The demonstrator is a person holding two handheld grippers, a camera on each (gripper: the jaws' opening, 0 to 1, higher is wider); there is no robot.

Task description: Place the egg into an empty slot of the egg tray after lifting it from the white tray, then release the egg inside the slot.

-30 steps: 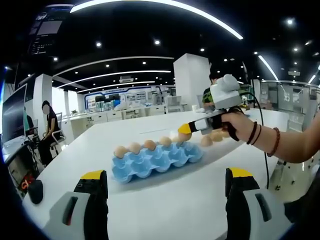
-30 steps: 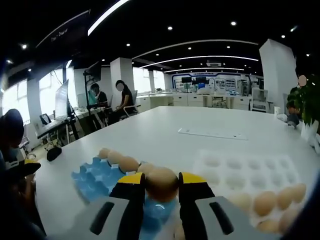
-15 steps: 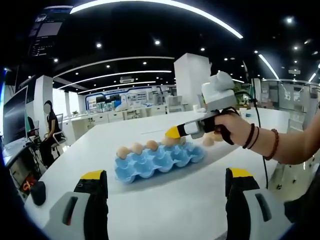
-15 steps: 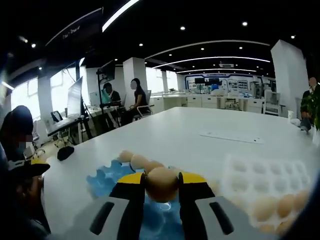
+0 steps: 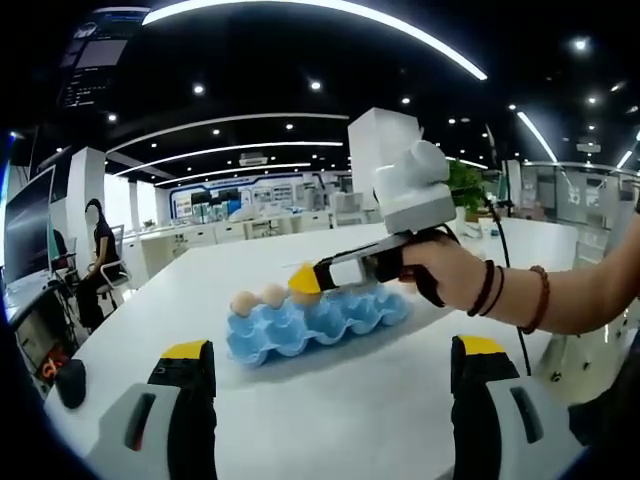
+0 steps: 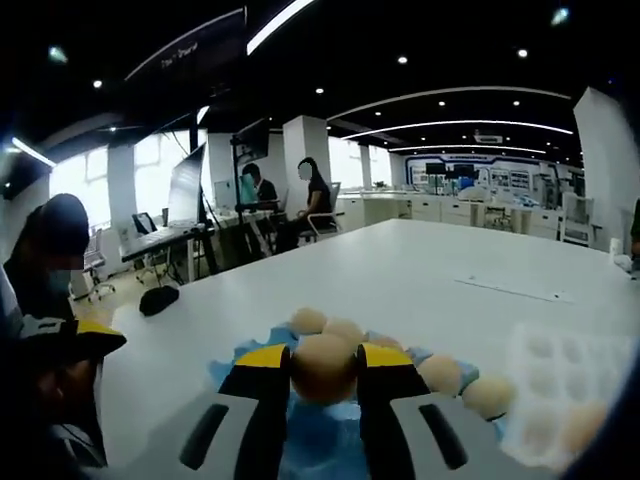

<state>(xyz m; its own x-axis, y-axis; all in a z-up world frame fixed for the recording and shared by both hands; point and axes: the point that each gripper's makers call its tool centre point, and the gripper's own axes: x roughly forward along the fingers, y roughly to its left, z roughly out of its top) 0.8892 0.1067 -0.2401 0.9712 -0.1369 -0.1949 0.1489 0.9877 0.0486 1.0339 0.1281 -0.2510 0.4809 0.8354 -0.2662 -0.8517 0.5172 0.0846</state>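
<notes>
Right gripper view: right gripper point(image 6: 323, 368) squeezes an egg point(image 6: 323, 366) above the blue egg tray point(image 6: 330, 440); left gripper point(image 5: 325, 375) stays wide open.

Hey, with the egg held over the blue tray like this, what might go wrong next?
The right gripper pinches the egg above the blue egg tray, close to the eggs already seated in it; lowering off-centre might knock it against one. Opening the jaws before it sits in a slot could let it drop or roll.

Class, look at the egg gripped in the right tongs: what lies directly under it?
Under the held egg lies the blue egg tray, between the right tongs. The slot beneath is covered by egg and jaws; whether it is empty cannot be seen.
</notes>
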